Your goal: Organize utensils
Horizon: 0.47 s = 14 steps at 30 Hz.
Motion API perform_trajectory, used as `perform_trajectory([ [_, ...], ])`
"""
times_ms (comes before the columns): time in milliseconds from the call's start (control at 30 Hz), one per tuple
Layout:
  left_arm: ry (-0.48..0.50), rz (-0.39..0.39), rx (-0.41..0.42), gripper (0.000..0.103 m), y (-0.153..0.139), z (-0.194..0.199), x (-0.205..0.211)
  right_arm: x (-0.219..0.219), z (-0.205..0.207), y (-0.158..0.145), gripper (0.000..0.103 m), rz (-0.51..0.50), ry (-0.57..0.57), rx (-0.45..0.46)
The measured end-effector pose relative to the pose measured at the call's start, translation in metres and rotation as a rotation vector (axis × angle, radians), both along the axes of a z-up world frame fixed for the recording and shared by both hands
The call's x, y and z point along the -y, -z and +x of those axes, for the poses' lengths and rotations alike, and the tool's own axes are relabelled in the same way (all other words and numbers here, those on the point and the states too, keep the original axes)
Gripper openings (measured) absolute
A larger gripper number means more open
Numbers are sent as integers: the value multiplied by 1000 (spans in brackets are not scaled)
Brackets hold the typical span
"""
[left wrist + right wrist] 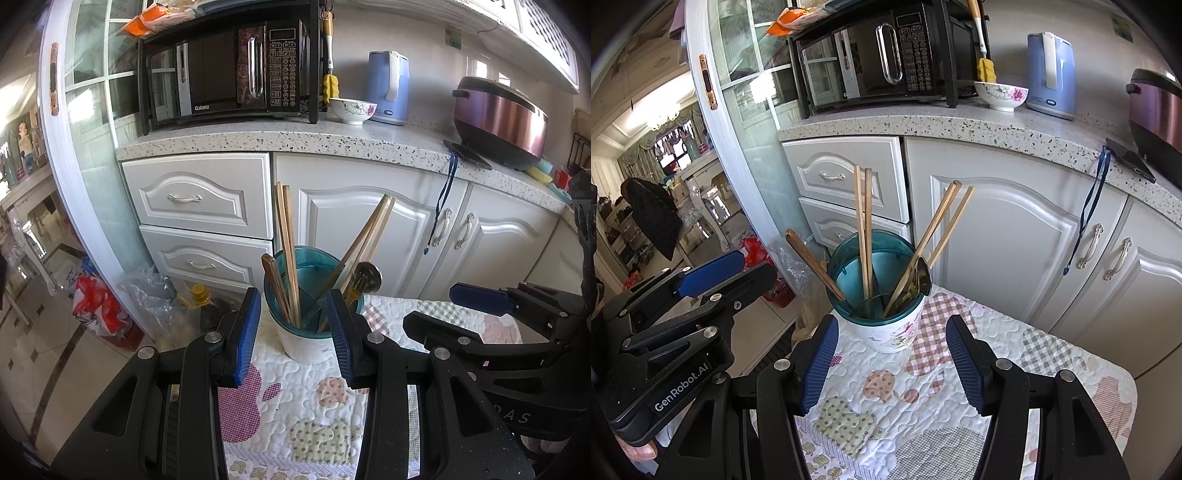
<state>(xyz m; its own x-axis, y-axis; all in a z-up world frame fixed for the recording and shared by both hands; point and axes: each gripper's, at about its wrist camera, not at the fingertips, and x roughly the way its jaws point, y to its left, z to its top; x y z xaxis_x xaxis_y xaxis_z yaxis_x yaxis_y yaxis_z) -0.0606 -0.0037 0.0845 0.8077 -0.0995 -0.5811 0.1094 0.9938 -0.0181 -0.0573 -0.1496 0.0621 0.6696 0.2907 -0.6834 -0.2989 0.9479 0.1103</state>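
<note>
A: Item one, left gripper (293,343): jaws apart, nothing held, holder between them at twelve o'clock.

B: Item two, utensil holder (886,325) on the quilted mat (923,398): chopsticks (862,229) upright, more leaning toward one o'clock beside a spoon (923,275).

A: Item three, right gripper (892,363): jaws apart, empty.

B: Risk, as I judge it: the holder stands near the mat's edge, so a nudge could tip it.

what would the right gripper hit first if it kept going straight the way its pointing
Most likely the utensil holder, which stands on the quilted cloth straight ahead of the open right gripper. Its white lower wall sits between the two fingers' line. Depth is hard to judge, so it may meet the cloth just before it.
</note>
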Motion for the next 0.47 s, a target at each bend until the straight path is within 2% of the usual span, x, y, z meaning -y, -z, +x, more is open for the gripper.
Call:
perform_trajectory([
  [467, 19, 9, 3, 36, 6, 5, 3, 5, 4, 9, 59, 5, 1, -21],
])
